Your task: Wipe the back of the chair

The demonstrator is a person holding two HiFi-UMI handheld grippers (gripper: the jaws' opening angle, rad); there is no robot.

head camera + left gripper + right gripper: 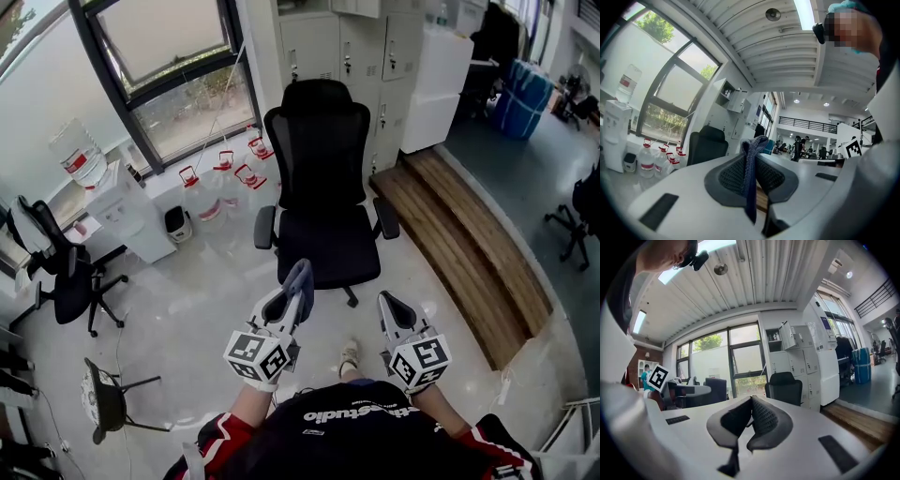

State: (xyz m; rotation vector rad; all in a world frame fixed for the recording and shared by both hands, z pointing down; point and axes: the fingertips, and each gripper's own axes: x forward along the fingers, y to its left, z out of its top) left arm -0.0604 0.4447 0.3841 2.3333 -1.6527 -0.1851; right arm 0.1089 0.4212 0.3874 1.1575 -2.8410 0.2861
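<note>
the chair (pixel 322 178) stands straight ahead, backrest upright, facing both grippers; left gripper (pixel 292 298), clenched on the cloth (pixel 300 281), sits nearer; right gripper (pixel 394 314) closed, empty.

- Two grippers in my hands: left gripper (pixel 287 302), right gripper (pixel 394 307).
- One blue cloth (pixel 301 279).
- Three black office chairs (pixel 323 159) (pixel 58 272) (pixel 586 202).
- Four water jugs (pixel 190 192) (pixel 225 173) (pixel 249 187) (pixel 260 155) on the floor.
- One water dispenser (pixel 131 220), with one bottle (pixel 80 155) on top.

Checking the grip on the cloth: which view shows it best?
Left gripper view: the cloth is pinched between the jaws, close up. Head view shows only its tip beyond the left gripper; right gripper view shows none.
</note>
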